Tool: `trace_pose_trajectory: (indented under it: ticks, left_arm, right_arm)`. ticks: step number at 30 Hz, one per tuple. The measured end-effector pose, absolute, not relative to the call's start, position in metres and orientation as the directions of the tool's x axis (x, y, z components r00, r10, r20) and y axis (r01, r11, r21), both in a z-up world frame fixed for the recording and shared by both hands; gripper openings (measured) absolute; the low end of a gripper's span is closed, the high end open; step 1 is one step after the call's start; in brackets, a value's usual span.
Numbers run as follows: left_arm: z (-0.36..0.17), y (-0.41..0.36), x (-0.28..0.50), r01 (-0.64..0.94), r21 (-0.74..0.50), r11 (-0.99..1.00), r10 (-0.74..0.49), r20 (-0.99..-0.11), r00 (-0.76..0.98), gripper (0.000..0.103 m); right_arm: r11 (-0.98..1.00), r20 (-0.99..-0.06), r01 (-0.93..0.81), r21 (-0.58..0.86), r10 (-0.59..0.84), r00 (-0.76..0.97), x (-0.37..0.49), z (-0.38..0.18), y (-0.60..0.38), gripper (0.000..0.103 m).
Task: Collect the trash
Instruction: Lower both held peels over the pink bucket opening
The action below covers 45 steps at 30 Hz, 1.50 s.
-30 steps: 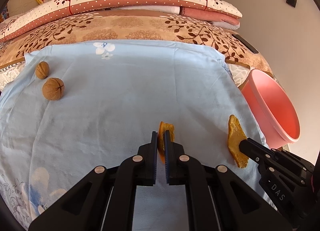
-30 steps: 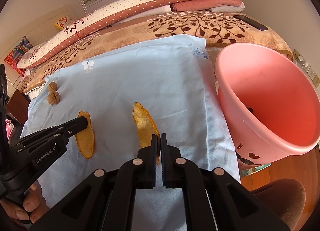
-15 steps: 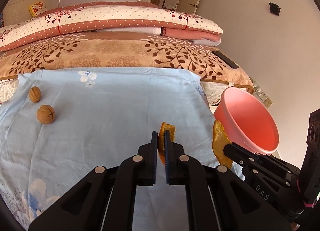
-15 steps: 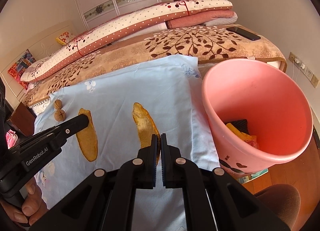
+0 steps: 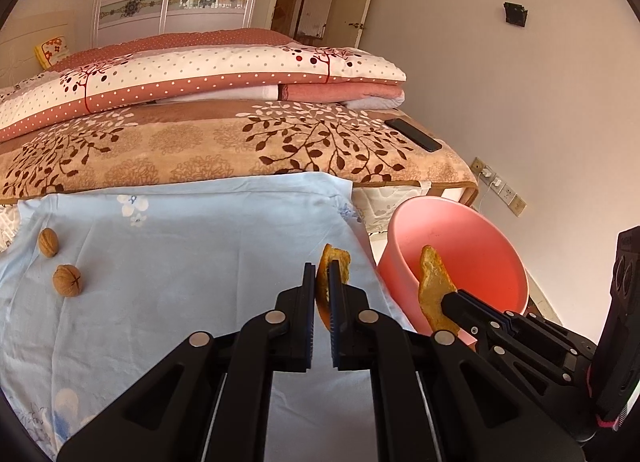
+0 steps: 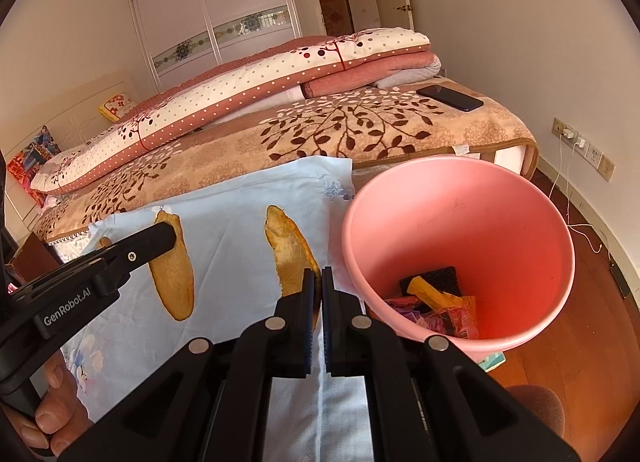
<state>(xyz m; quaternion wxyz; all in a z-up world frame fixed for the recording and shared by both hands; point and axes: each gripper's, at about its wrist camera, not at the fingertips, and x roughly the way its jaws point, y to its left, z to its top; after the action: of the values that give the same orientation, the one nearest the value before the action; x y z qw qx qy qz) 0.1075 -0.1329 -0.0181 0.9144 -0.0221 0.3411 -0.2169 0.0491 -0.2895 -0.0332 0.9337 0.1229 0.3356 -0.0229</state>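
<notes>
In the left wrist view, two walnuts [image 5: 68, 280] lie at the left edge of the pale blue sheet [image 5: 180, 246] spread on the bed. At centre, the left tongs [image 5: 323, 282] are clamped on an orange peel [image 5: 339, 260], held clear above the sheet. Right of it, the right tongs [image 5: 450, 298] grip a second peel [image 5: 432, 282], seen against the pink bin [image 5: 484, 230] beside the bed.

In the right wrist view, a hand [image 6: 52, 418] at lower left holds the left tongs [image 6: 166, 232] with their peel [image 6: 174, 282]. At centre, the right tongs [image 6: 316, 282] pinch the other peel [image 6: 290, 250] just left of the bin's rim [image 6: 348, 246]. The bin holds wrappers and a peel [image 6: 432, 294]. A phone [image 6: 450, 97] lies on the brown blanket at upper right.
</notes>
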Motion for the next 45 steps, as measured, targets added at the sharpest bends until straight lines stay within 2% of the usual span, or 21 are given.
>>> trace_pose_trajectory:
  ticks: [21,31,45]
  left_arm:
    - [-0.001,-0.214,0.104,0.520,-0.163,0.839,-0.507,-0.580,0.637,0.006]
    - [0.002,-0.253,0.104,0.573,-0.139,0.807,-0.540,-0.566,0.623,0.006]
    - [-0.010,-0.283,0.111,0.597,-0.118,0.793,-0.540,-0.591,0.600,0.006]
  right_arm:
    - [0.934,-0.592,0.280,0.221,-0.100,0.800,0.032,-0.023,-0.363,0.003]
    - [0.919,-0.595,0.320,0.228,-0.129,0.793,0.028,-0.028,-0.386,0.003]
    - [0.902,-0.613,0.356,0.242,-0.142,0.777,0.031,-0.041,-0.408,0.003]
